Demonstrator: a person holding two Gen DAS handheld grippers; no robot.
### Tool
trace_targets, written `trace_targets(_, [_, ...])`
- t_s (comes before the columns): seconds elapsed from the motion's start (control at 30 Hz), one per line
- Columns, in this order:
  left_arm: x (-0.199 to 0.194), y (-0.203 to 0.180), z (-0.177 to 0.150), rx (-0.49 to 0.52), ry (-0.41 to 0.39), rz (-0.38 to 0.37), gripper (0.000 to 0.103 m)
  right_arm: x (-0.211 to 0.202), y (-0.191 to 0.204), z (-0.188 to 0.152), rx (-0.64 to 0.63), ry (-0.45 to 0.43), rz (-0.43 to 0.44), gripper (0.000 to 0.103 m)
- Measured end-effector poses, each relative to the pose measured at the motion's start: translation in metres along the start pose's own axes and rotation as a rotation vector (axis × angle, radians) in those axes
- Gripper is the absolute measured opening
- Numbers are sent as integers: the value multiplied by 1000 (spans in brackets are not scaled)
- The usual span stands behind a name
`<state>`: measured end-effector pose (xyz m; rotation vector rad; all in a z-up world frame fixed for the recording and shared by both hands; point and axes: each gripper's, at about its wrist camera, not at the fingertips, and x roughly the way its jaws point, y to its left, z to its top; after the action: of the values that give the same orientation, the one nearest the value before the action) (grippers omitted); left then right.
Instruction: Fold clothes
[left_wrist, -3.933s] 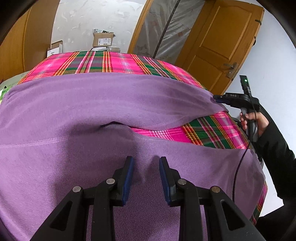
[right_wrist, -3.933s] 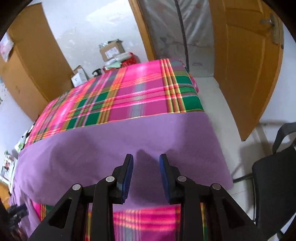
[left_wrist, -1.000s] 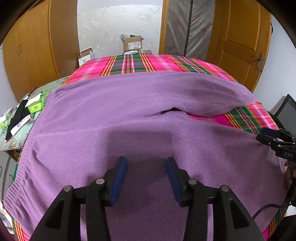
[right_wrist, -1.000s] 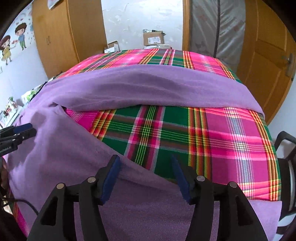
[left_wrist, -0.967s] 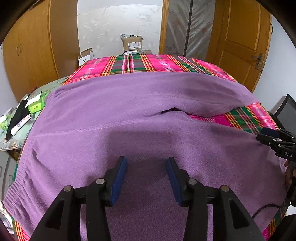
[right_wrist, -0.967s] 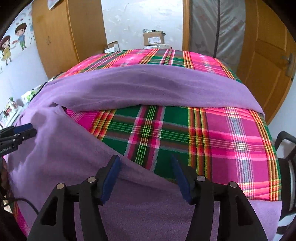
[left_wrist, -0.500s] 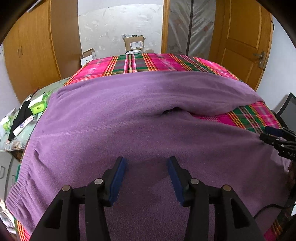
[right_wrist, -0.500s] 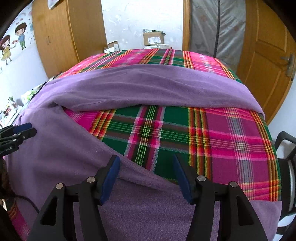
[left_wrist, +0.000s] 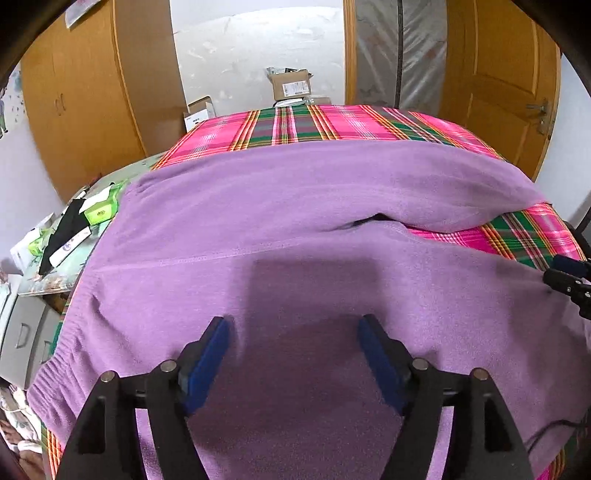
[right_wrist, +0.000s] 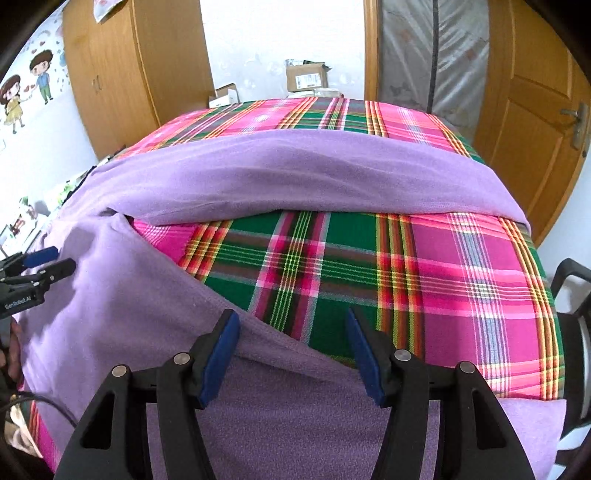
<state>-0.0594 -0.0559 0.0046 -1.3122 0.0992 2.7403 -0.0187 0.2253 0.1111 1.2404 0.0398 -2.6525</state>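
Purple fleece trousers (left_wrist: 280, 229) lie spread on a table with a pink and green plaid cloth (left_wrist: 332, 122). The waistband is at the left edge, and the two legs run right with plaid showing between them (right_wrist: 332, 266). My left gripper (left_wrist: 295, 328) is open and empty above the near leg by the crotch. My right gripper (right_wrist: 291, 321) is open and empty over the near leg's upper edge (right_wrist: 110, 302). Each gripper shows at the edge of the other's view: the right one (left_wrist: 567, 275) and the left one (right_wrist: 37, 266).
A side table (left_wrist: 70, 229) with small packets stands left of the cloth. Wooden wardrobes (left_wrist: 85, 96) and cardboard boxes (left_wrist: 290, 85) are behind. A wooden door (right_wrist: 539, 110) is on the right, with a black chair (right_wrist: 576, 295) by the table's right edge.
Both grippers' jaws have opened wider over the last second. Both hover over the near trouser leg with little other movement. The trousers lie as before.
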Motion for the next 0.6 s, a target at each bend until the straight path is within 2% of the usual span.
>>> trace_targets(0.2, [2, 5, 0, -26, 8, -11, 78, -1, -5, 0, 27, -7, 37, 64])
trace_targets(0.4, [3, 6, 0, -28, 8, -15, 78, 0, 3, 0, -7, 2, -5, 64])
trace_targets(0.6, [5, 5, 3, -30, 9, -19, 78, 0, 3, 0, -11, 3, -7, 64])
